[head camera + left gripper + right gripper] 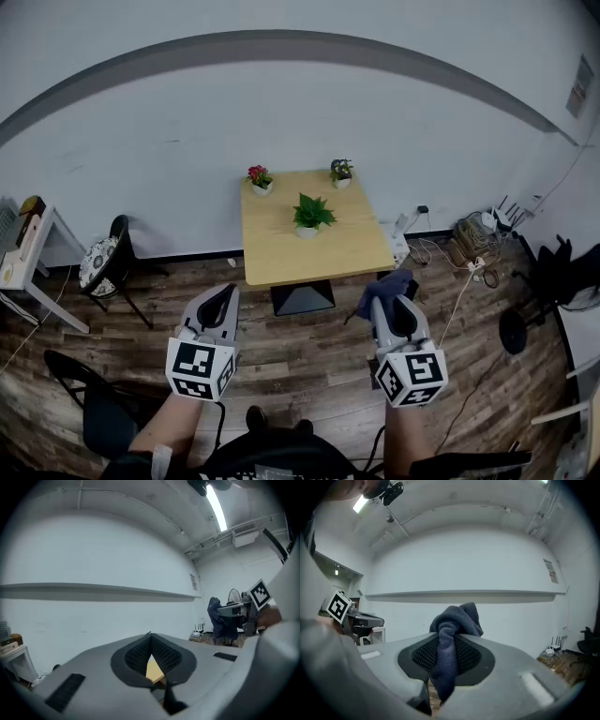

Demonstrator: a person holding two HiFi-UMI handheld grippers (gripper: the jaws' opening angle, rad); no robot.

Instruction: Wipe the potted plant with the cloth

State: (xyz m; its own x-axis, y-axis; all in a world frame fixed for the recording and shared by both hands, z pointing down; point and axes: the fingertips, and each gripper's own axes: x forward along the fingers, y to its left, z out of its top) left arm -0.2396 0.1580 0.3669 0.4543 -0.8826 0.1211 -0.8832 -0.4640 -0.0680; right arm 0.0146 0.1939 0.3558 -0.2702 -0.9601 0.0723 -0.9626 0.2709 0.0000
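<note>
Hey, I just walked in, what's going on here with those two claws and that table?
A person stands back from a wooden table, a gripper in each hand. The right claw is shut on a dark blue cloth; the left claw is shut and empty. On the table sit a leafy green potted plant, a pink-flowered plant and another small plant. Wiping has not begun.

We note a wooden table against the white wall. Black chair with patterned cushion left of it; tangled cables right.
</note>
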